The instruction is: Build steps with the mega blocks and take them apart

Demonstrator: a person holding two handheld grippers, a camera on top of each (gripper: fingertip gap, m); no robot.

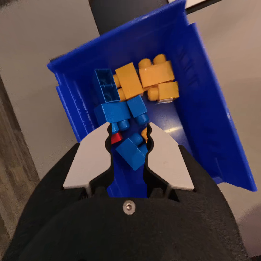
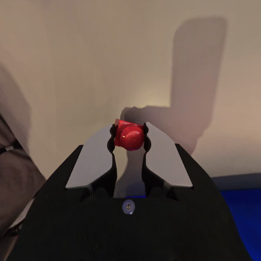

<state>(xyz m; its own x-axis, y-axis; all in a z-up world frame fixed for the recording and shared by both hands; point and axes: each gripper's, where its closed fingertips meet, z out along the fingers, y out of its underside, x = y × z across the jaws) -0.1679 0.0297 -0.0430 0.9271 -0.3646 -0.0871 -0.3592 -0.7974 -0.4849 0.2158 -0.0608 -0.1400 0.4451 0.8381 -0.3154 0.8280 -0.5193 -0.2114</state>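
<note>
In the left wrist view, the left gripper hangs over a blue bin that fills the middle and right of the frame, resting tilted on a pale counter. Its jaws stand apart with nothing held between them; whether they reach down among the blocks cannot be told. In the gap between them lies a blue block, tipped on a corner, and just left of it a small red piece shows beside the left jaw. Above the jaw tips lie more blue blocks, one with its hollow underside turned up. Toward the upper middle of the bin sits a cluster of yellow blocks, touching one another. In the right wrist view, the right gripper has its jaws closed on a red block, its round stud facing the camera, at the centre of the frame above the pale counter. A strip of blue shows at the lower right edge.
</note>
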